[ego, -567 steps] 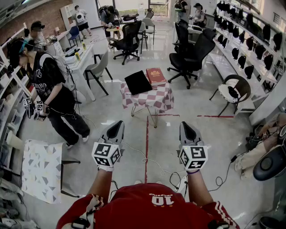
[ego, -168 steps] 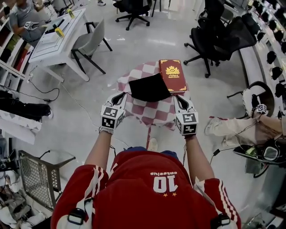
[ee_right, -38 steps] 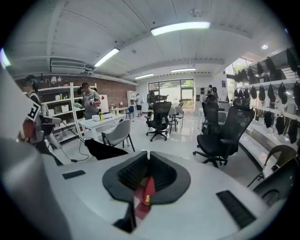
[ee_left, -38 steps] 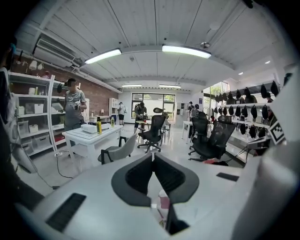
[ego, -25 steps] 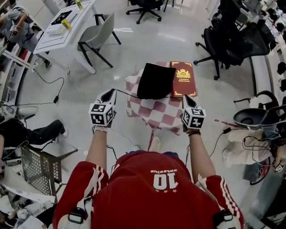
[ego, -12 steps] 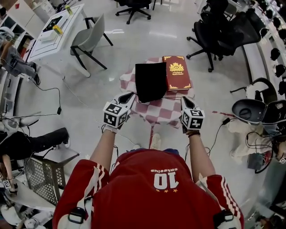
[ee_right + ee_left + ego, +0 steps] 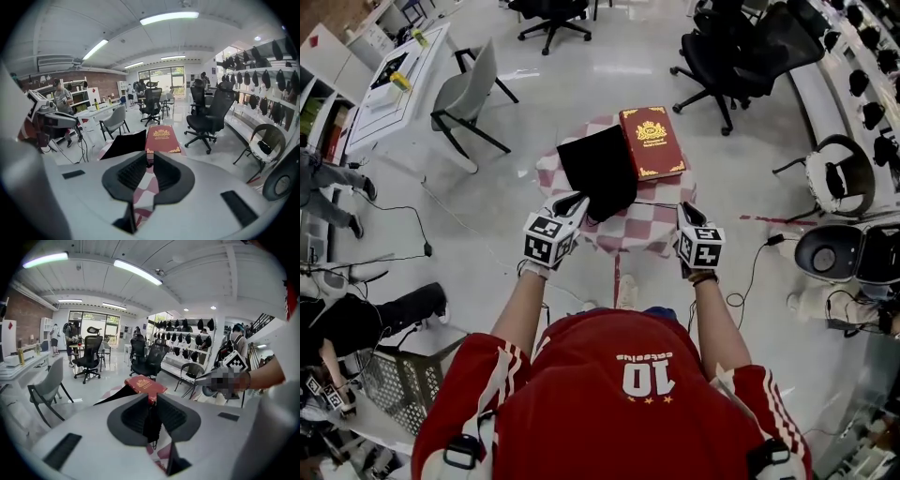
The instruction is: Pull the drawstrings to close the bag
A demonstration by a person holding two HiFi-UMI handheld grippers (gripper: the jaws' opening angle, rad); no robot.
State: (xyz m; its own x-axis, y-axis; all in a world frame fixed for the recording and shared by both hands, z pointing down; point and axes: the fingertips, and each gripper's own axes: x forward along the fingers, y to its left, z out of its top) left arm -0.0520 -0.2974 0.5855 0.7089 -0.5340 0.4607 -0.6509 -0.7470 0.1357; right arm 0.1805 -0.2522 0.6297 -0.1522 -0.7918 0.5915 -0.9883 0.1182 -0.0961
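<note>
Black cloth first: the bag [image 7: 598, 167] lies flat on the checked tabletop [image 7: 642, 225], with its far side against the red book [image 7: 650, 141] and its near corner towards me.

A second ago my left gripper [image 7: 578, 200] was out well to the left of the tabletop, with a thin line drawn tight from it back to the bag. Now it sits right at the bag's near corner and that stretched line is gone. Its jaws have just been opening. They stand a little apart, and the left drawstring [image 7: 152, 427] hangs dark in the gap between them, more loose than nipped, though I can't swear the pads have let go altogether.

My right gripper [image 7: 684, 208] has kept to the near right edge of the tabletop. Its jaws are pressed almost together, pinching the right drawstring [image 7: 656, 203], which runs as a fine line across the checks to the bag.

What it means, as I judge it — the left pull is spent and I have come back in for a fresh bite nearer the cloth. From above I can't tell if the bag's mouth has gathered at all, so I count the closing as unfinished. The risk is plain enough — the bag could slide instead of cinching if I haul one side alone.
</note>
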